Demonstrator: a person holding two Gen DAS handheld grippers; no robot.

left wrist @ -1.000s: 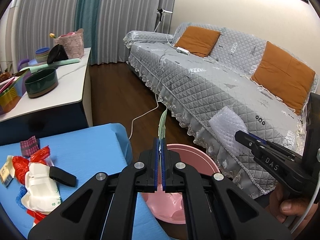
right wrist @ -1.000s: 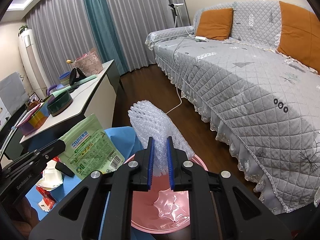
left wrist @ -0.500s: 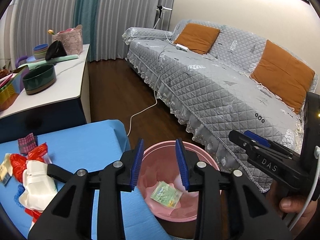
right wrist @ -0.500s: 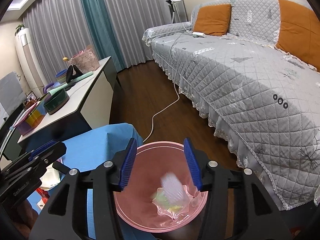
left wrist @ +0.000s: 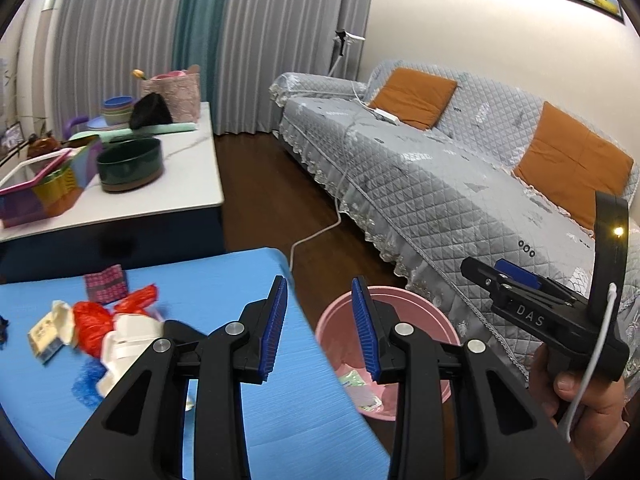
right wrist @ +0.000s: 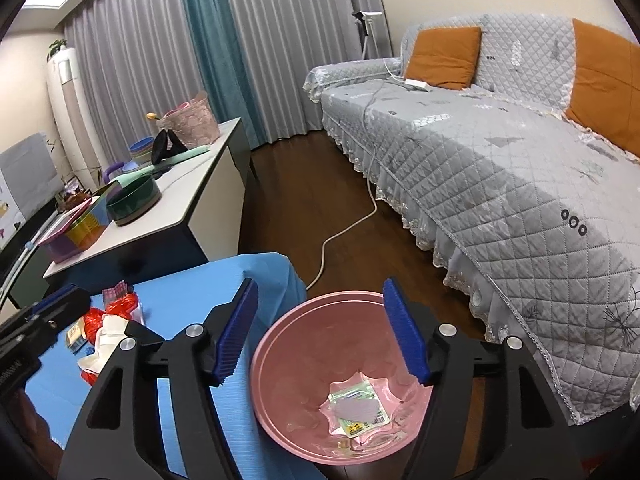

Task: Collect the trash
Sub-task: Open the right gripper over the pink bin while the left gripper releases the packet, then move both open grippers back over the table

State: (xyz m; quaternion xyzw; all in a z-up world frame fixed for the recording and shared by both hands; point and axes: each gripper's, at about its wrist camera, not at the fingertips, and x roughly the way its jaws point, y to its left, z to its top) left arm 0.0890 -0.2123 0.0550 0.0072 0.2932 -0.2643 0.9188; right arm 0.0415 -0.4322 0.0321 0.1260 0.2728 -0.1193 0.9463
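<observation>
While both tools hang spread and empty, the next piece of litter has to come from the heap at the left of the left wrist view. That heap, a crumpled pile of red plastic wrappers and white paper scraps (left wrist: 108, 328), lies on the blue cloth-covered table (left wrist: 248, 400), well apart from the round pink plastic bin (right wrist: 320, 360), which stands on the dark floor just beside the table's right edge.

The left gripper (left wrist: 318, 328) has its blue-padded jaws wide apart with nothing between them; the right gripper (right wrist: 322, 332) is likewise spread wide over the bin mouth and grips nothing. Inside the bin, low in the right wrist view, lie a green printed sachet (right wrist: 360, 410) and a pale, blurred sheet on top of it.

To pick well, I would bring one gripper down on a single raised fold of wrapper rather than the whole pile, closing squarely so the thin film does not slip.

Open table lies between heap and bin. The table's right edge and the bin rim are the things to clear, with the grey quilted sofa (right wrist: 520, 184) close at the right.
</observation>
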